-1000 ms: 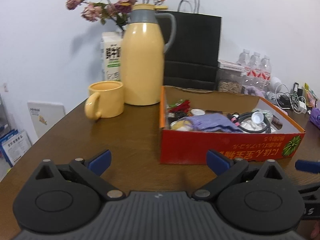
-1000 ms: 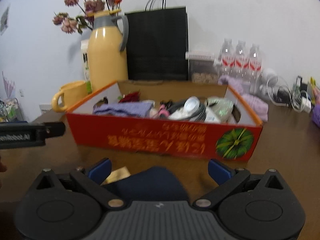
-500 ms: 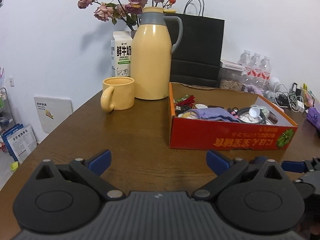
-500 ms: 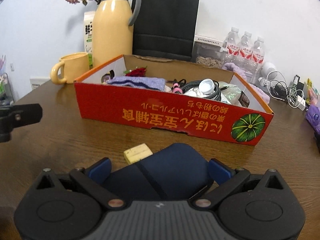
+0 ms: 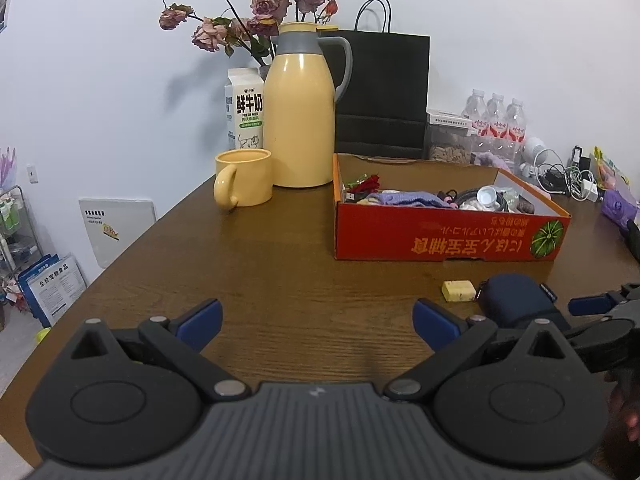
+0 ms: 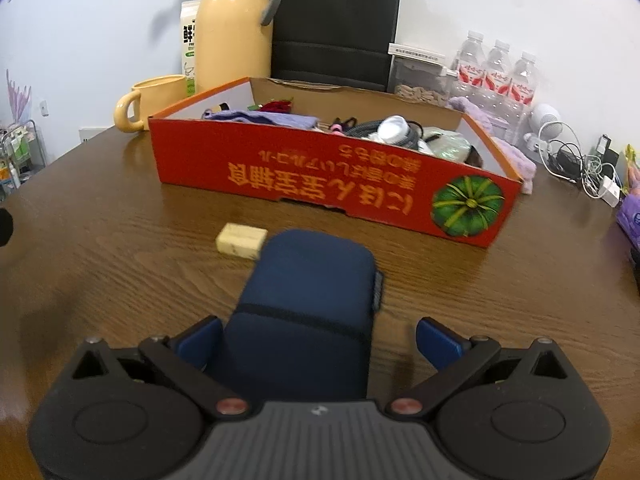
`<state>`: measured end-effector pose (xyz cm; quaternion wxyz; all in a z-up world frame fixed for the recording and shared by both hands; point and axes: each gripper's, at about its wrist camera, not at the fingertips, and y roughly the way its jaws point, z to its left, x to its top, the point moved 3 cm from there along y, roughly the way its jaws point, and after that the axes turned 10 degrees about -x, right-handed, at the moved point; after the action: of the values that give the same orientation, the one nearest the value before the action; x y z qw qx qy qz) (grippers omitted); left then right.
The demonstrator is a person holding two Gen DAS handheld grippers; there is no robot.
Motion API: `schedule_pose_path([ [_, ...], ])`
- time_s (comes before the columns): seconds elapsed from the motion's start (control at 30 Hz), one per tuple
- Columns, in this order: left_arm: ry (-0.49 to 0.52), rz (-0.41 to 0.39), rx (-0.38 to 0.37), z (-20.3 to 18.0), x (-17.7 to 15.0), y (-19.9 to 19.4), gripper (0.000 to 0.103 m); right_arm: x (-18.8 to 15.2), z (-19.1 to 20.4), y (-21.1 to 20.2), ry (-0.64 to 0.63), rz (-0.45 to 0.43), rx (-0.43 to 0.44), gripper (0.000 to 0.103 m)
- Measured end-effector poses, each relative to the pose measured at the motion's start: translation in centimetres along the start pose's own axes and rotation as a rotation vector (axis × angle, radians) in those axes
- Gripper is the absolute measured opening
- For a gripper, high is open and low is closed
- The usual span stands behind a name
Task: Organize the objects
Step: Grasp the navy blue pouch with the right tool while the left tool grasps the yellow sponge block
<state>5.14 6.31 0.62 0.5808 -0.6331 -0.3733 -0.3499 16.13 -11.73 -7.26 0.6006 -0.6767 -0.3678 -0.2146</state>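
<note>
A navy zip pouch (image 6: 308, 304) lies on the wooden table, and my right gripper (image 6: 318, 338) is open around its near end, one finger on each side. A small cream block (image 6: 241, 240) lies just left of the pouch's far end. A red cardboard box (image 6: 332, 184) full of small items stands behind them. My left gripper (image 5: 318, 322) is open and empty over bare table, with the pouch (image 5: 516, 300), the block (image 5: 458, 290) and the box (image 5: 448, 236) to its right.
A yellow mug (image 5: 242, 178), a yellow thermos (image 5: 300, 120), a milk carton (image 5: 245, 110), dried roses and a black paper bag (image 5: 384, 96) stand at the back left. Water bottles (image 6: 496, 76) and tangled cables (image 6: 576, 160) sit at the right.
Both grippers have drawn back from the box. More of the pouch now shows ahead of the right gripper, and the cream block has come into full view.
</note>
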Motion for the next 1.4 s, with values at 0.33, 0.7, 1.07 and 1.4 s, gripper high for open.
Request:
schedule_pose_path([
  [0.33,0.021,0.032,-0.016,-2.1,-0.3,0.9,0.103,-1.0,-2.0,0.3,0.033,-0.015,0.093,0.103],
  [0.7,0.017,0.085,-0.05,-3.2,-1.0,2.9,0.103,-0.7,-1.6,0.0,0.035,-0.058,0.118,0.073],
  [1.07,0.011,0.134,-0.098,-6.0,1.0,8.1,0.103,0.3,-4.0,-0.5,0.109,-0.125,0.093,0.062],
  [1.4,0.01,0.193,-0.079,-9.3,1.4,12.8,0.103,0.7,-7.3,-0.4,0.126,-0.152,0.023,0.062],
])
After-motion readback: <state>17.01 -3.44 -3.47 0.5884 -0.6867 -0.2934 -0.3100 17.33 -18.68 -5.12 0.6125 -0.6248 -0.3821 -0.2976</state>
